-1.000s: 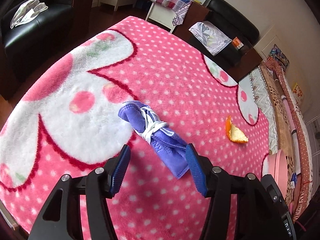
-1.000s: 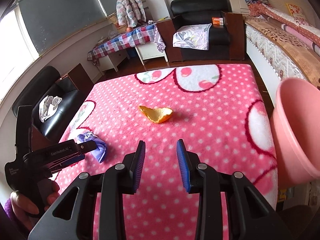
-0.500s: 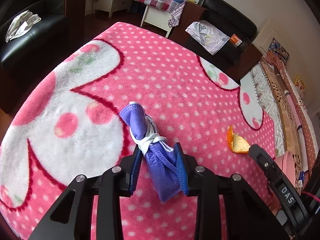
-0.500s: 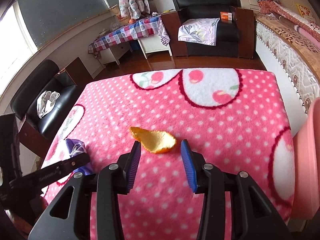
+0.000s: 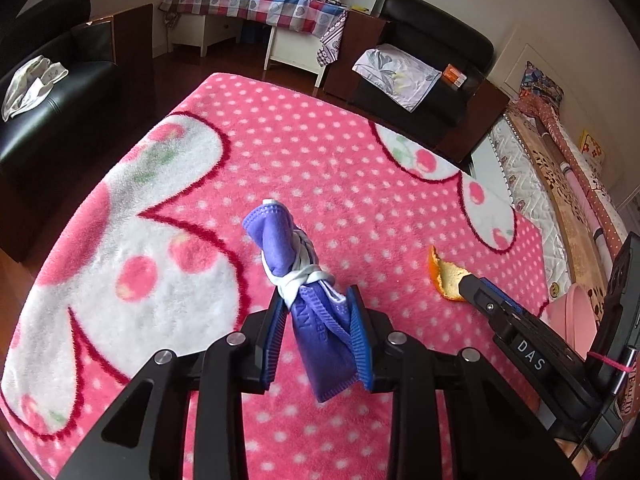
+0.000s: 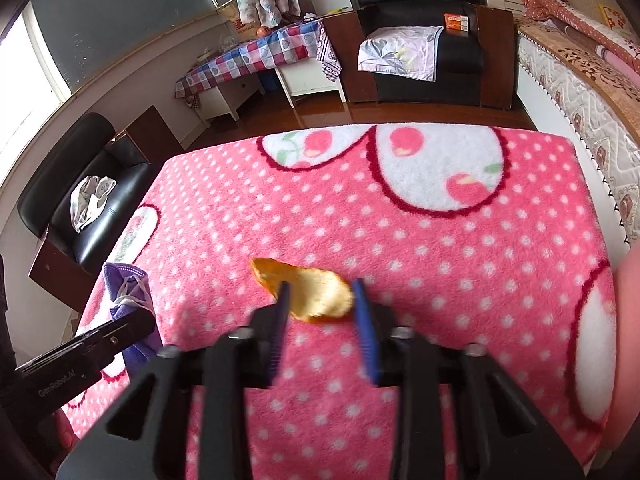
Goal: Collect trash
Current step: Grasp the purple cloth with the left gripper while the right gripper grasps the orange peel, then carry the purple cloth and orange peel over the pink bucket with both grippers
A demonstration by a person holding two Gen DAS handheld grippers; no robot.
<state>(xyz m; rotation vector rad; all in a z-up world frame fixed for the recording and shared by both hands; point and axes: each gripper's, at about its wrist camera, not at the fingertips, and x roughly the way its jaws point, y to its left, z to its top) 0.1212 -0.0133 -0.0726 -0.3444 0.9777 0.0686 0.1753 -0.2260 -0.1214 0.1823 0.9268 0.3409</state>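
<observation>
My left gripper (image 5: 318, 320) is shut on a rolled purple face mask (image 5: 298, 276) tied with its white straps, held above the pink dotted blanket (image 5: 328, 168). The mask also shows at the left of the right wrist view (image 6: 126, 292). An orange peel (image 6: 310, 290) lies on the blanket between the blue pads of my right gripper (image 6: 322, 308); the jaws flank it with small gaps and still stand open. The peel also shows in the left wrist view (image 5: 444, 276), with the right gripper's tip against it.
A pink bin (image 5: 572, 320) stands off the blanket's right edge, also seen in the right wrist view (image 6: 628, 320). Black armchairs (image 6: 420, 32), a checked-cloth table (image 6: 256, 56) and a bed (image 6: 580, 72) surround the blanket.
My left gripper closed on the purple mask and lifted it. My right gripper moved forward and down until its jaws straddle the orange peel.
</observation>
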